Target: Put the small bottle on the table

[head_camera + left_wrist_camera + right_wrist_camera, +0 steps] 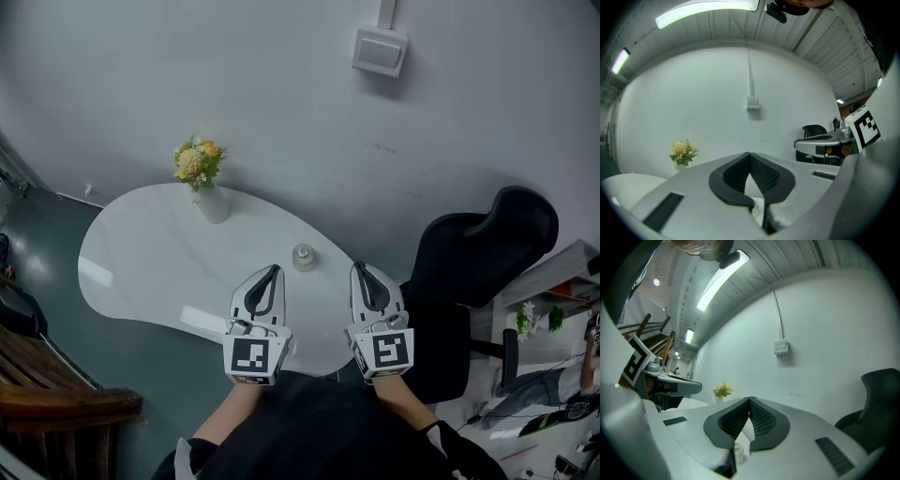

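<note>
The small clear bottle (303, 256) stands upright on the white table (150, 267), near its right end. My left gripper (274, 270) hovers just left of and nearer than the bottle, jaws shut and empty. To the bottle's right my right gripper (358, 268) is also shut, holding nothing. In the right gripper view the bottle (738, 451) shows low down through the gap under the closed jaws of the right gripper (750, 399). The left gripper view has the left gripper (749, 153) with its tips together, and the other gripper shows at its right edge.
A white vase (213, 202) of yellow flowers (197, 163) stands at the table's far side. A black office chair (473, 258) sits right of the table. A wooden bench (47, 384) is at the lower left. A switch box (379, 50) hangs on the wall.
</note>
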`<state>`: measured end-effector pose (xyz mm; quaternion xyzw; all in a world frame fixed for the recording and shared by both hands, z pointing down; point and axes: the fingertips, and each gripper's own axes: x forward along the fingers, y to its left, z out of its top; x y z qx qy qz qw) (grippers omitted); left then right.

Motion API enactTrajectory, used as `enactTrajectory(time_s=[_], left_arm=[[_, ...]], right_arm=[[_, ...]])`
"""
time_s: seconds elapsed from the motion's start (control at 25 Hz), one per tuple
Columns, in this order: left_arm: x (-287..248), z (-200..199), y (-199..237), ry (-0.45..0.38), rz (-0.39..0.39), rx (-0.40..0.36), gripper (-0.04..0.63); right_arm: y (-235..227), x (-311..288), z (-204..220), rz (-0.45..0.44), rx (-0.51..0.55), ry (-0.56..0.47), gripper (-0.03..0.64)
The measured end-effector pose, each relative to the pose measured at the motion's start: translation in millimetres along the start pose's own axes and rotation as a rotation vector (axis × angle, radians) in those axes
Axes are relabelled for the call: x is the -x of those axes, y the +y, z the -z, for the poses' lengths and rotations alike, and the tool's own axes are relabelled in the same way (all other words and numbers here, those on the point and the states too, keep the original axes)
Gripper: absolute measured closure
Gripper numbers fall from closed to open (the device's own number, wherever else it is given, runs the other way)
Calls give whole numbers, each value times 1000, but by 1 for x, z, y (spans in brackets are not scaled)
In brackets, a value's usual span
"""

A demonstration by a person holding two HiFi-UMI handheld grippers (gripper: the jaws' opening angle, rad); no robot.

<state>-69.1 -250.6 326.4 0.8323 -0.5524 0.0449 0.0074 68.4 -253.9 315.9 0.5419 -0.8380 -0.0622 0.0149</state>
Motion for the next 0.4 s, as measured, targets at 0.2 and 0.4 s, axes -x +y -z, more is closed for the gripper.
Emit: enactTrajectory(time_s=[0.2, 0.4], left_arm=[[1, 1, -3, 1, 0, -4, 588], [0, 0, -8, -3, 1, -6, 588]], right_arm=[[-1, 3, 0, -3, -3, -4, 595], [-4, 6, 2, -10, -2, -2, 595]])
